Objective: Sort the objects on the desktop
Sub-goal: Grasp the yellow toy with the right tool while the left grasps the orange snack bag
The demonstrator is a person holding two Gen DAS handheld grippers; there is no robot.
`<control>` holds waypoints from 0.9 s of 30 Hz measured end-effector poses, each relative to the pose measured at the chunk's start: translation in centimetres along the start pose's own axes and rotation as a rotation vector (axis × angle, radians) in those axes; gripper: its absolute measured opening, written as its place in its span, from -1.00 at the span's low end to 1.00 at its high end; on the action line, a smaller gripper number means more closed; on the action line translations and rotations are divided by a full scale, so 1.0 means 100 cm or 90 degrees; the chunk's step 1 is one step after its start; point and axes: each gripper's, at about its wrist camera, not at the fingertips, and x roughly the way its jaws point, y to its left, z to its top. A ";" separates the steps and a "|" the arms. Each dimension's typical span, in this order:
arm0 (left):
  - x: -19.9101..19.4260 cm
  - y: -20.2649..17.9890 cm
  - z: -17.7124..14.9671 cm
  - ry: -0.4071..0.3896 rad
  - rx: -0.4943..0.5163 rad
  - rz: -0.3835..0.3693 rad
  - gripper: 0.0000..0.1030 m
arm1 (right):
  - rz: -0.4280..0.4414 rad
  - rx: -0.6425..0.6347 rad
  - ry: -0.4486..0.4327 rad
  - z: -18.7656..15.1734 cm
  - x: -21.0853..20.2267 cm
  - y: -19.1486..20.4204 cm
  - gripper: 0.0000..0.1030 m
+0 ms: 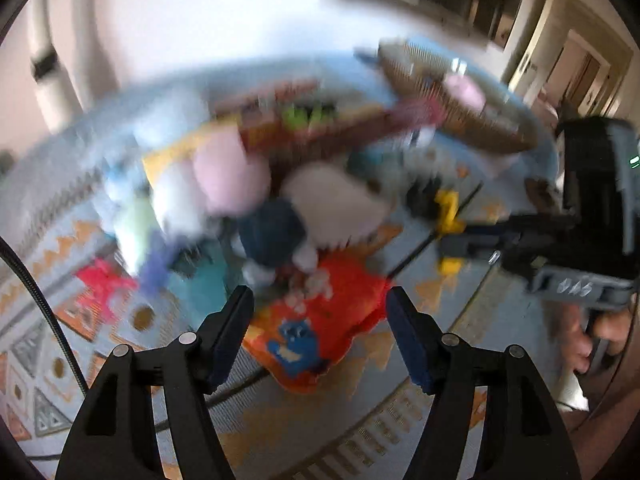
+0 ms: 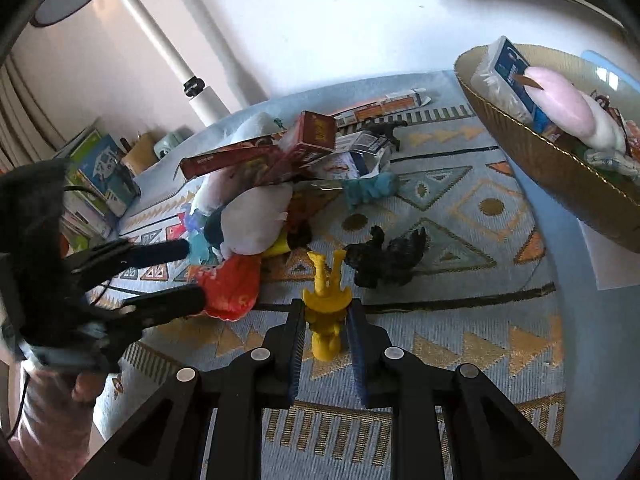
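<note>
Sorting partway: round woven basket already holds several items, right gripper clamped on small yellow plastic figure just above patterned rug, left gripper wide open over orange-red snack bag, central pile unsorted.

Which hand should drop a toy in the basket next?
Probably right. The right gripper is shut on the yellow toy, with the basket on its side. The left gripper is open, above the orange bag.
</note>
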 end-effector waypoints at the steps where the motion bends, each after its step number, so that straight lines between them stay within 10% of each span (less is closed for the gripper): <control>1: -0.001 -0.001 -0.001 -0.003 0.009 -0.001 0.30 | 0.003 0.004 -0.001 0.000 0.000 -0.001 -0.61; 7: -0.019 -0.021 -0.009 0.031 0.026 -0.050 0.30 | 0.021 0.013 -0.009 -0.002 0.003 -0.007 -0.61; 15: 0.014 -0.044 -0.007 0.045 0.093 0.060 0.35 | 0.035 -0.002 -0.009 -0.003 0.006 -0.004 -0.61; 22: 0.004 -0.043 -0.015 -0.002 0.057 0.079 -0.37 | 0.023 -0.025 -0.021 -0.005 0.004 0.002 -0.61; 27: -0.018 -0.035 -0.032 -0.052 -0.031 0.031 -0.47 | 0.023 -0.035 -0.034 -0.006 -0.001 0.004 -0.61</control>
